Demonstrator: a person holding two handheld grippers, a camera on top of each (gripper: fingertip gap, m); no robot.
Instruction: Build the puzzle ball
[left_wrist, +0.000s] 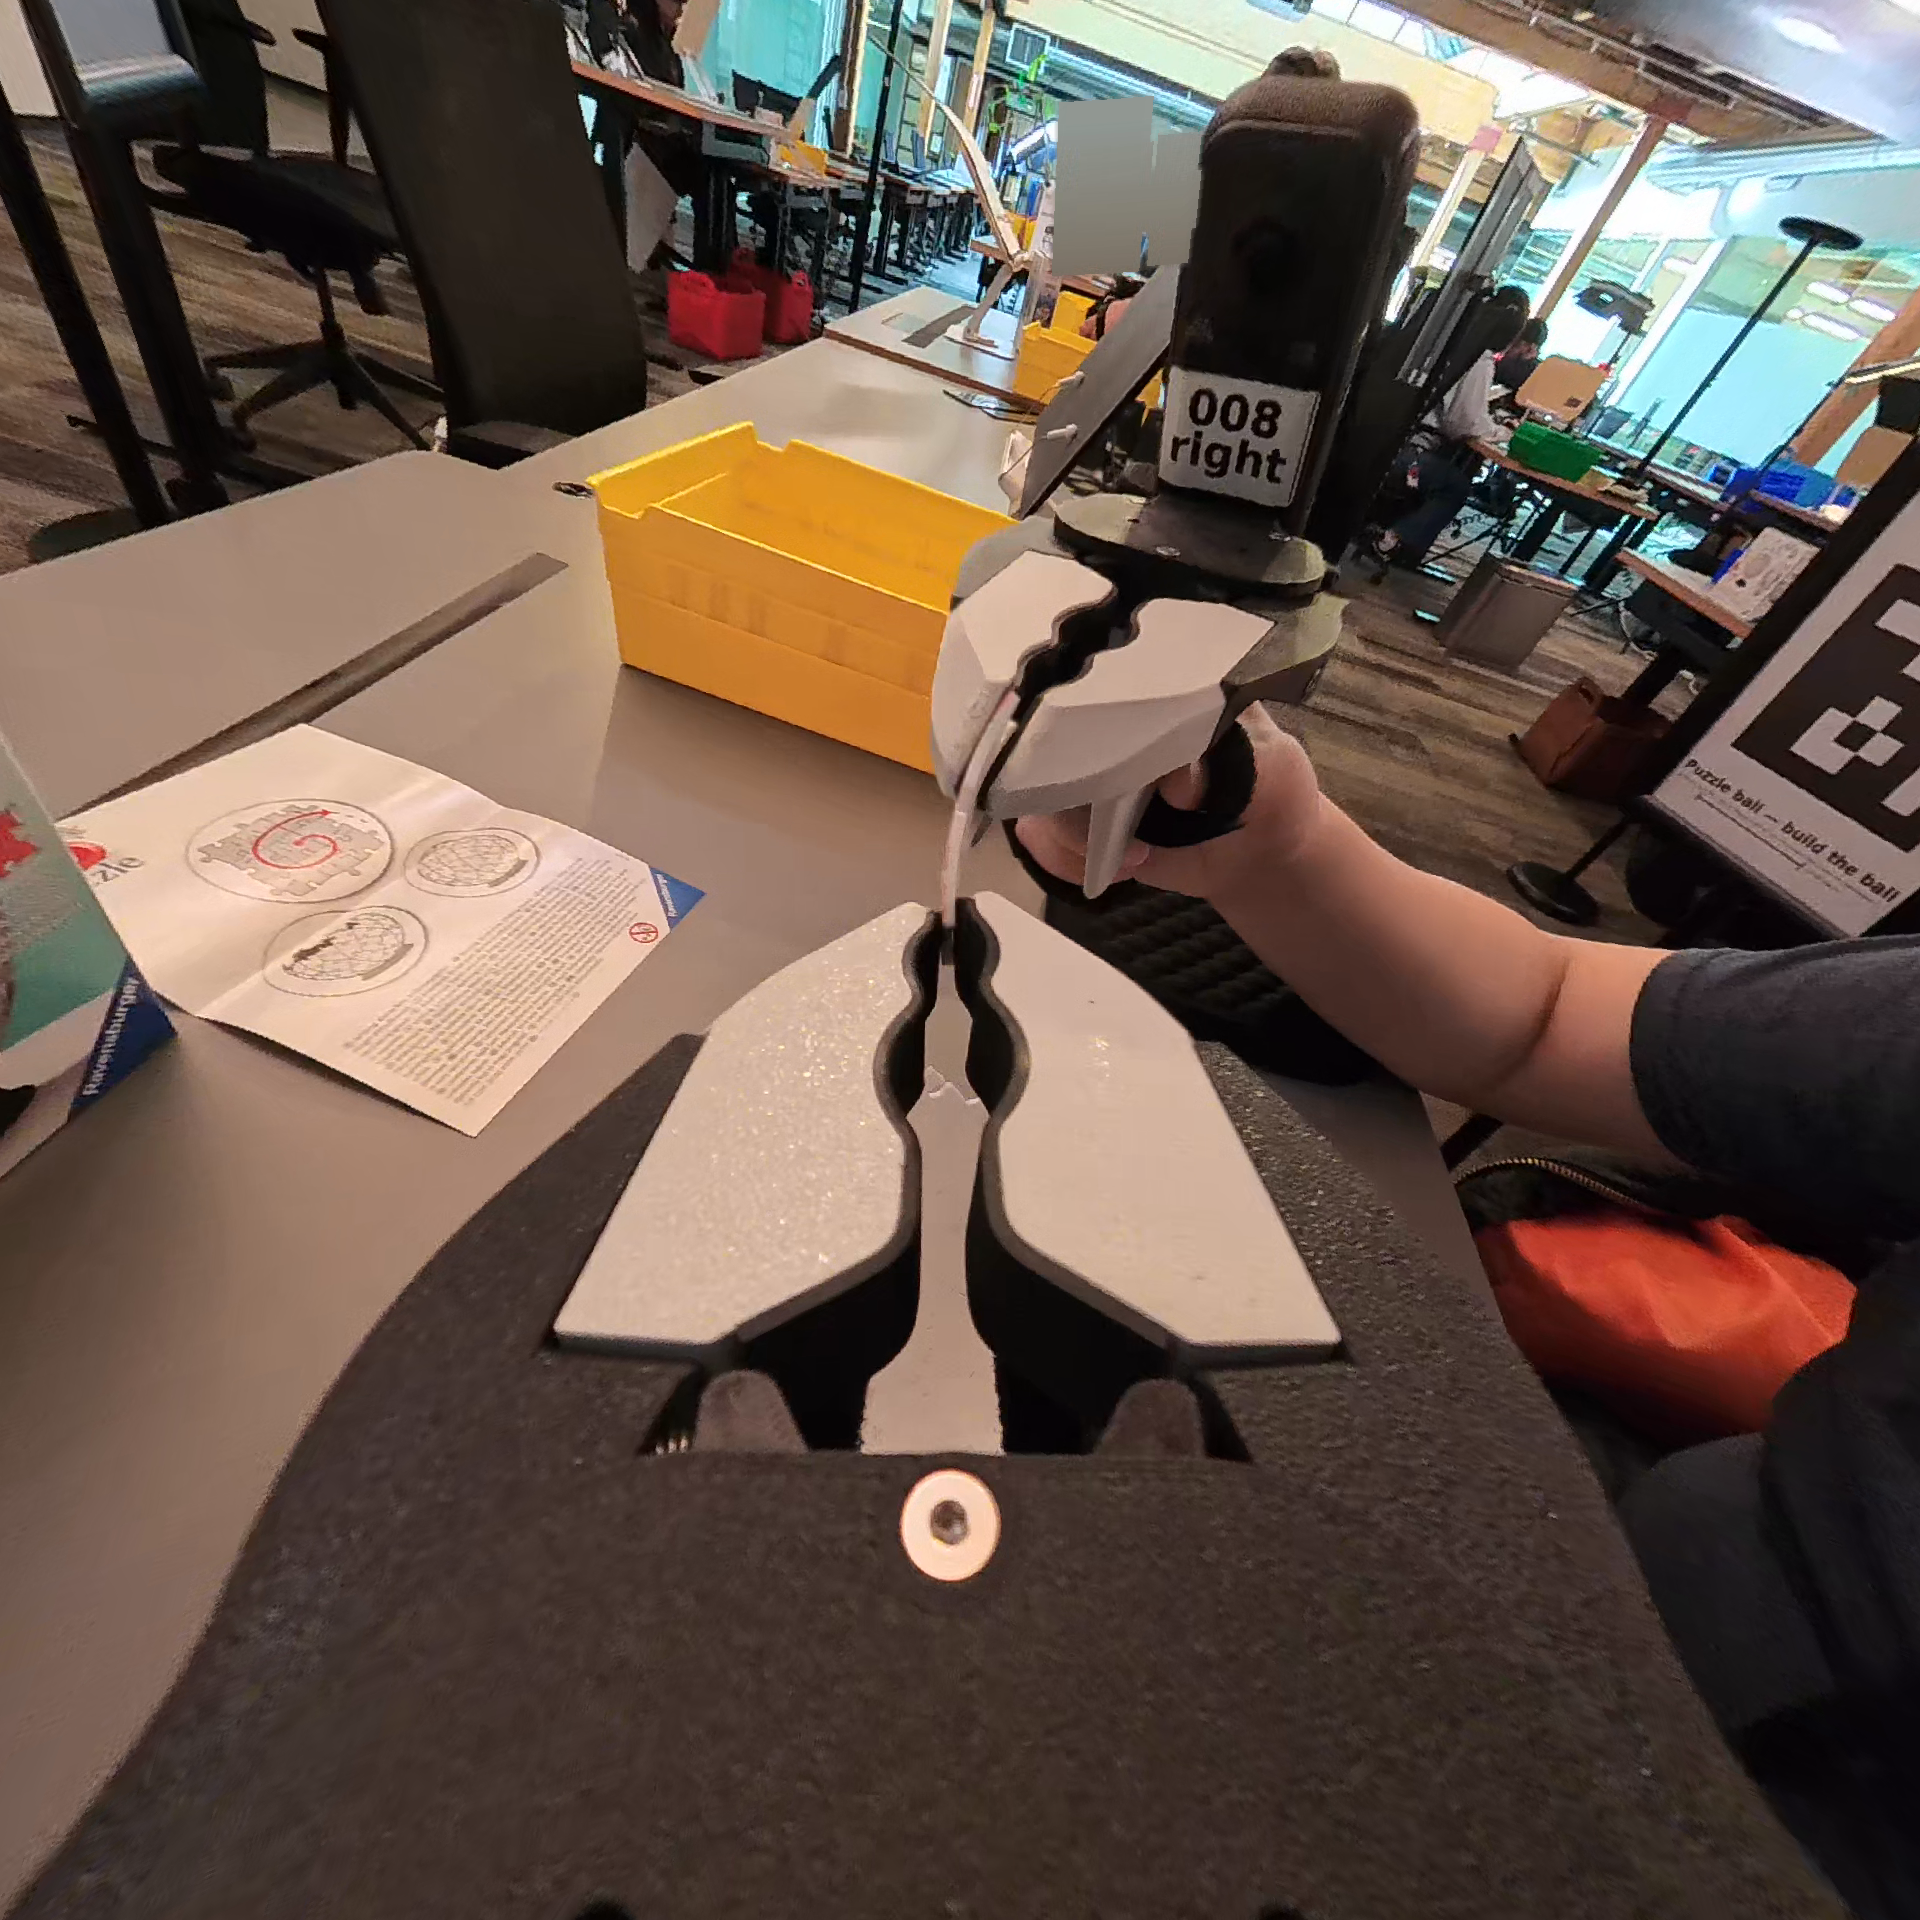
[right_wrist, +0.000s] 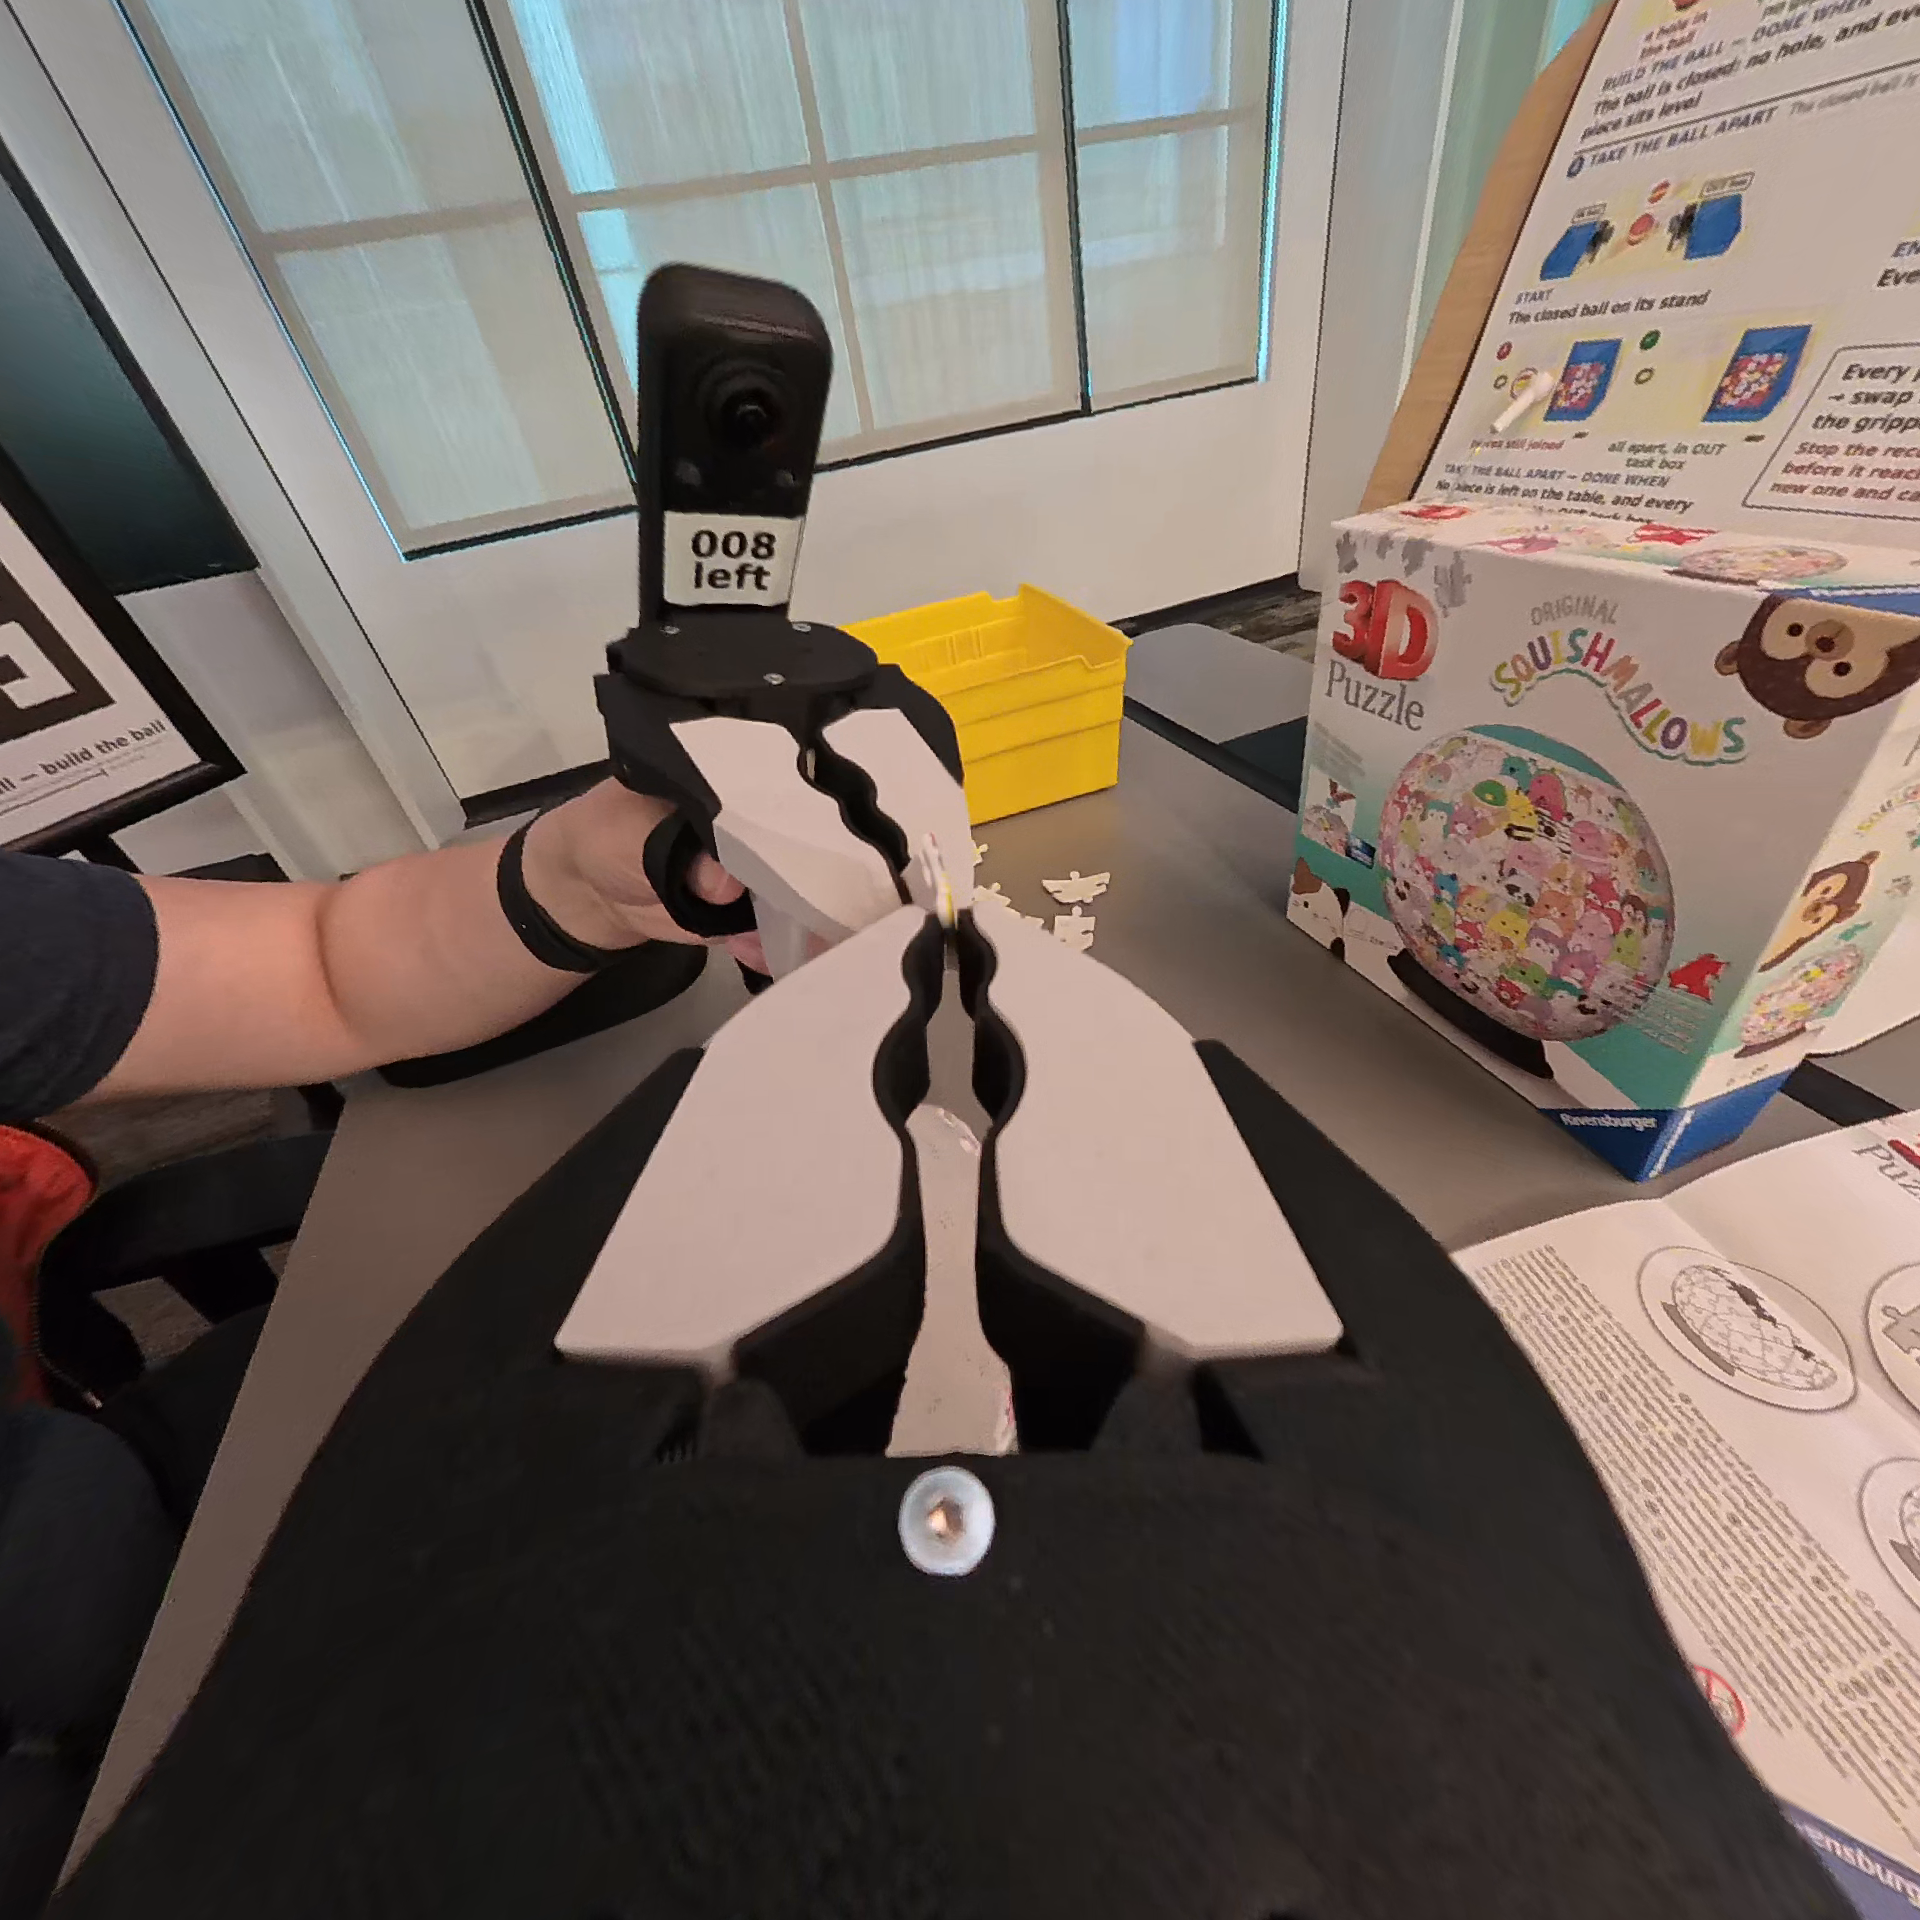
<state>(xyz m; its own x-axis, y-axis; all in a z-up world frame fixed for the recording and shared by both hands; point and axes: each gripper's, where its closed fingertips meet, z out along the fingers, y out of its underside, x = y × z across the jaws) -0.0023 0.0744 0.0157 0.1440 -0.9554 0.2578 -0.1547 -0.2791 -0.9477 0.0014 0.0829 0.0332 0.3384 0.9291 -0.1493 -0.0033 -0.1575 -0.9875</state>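
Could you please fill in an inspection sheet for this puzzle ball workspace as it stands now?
Surface: grey table, mostly bare.
Job's things: thin white puzzle pieces pinched between both grippers' tips; loose pieces beside the yellow bin.
Clutter: puzzle box, instruction leaflet.
Grippers: left gripper and right gripper shut on pieces, tips meeting above the table.
Cables: nothing seen.
Surroundings: office chairs, window, instruction board.
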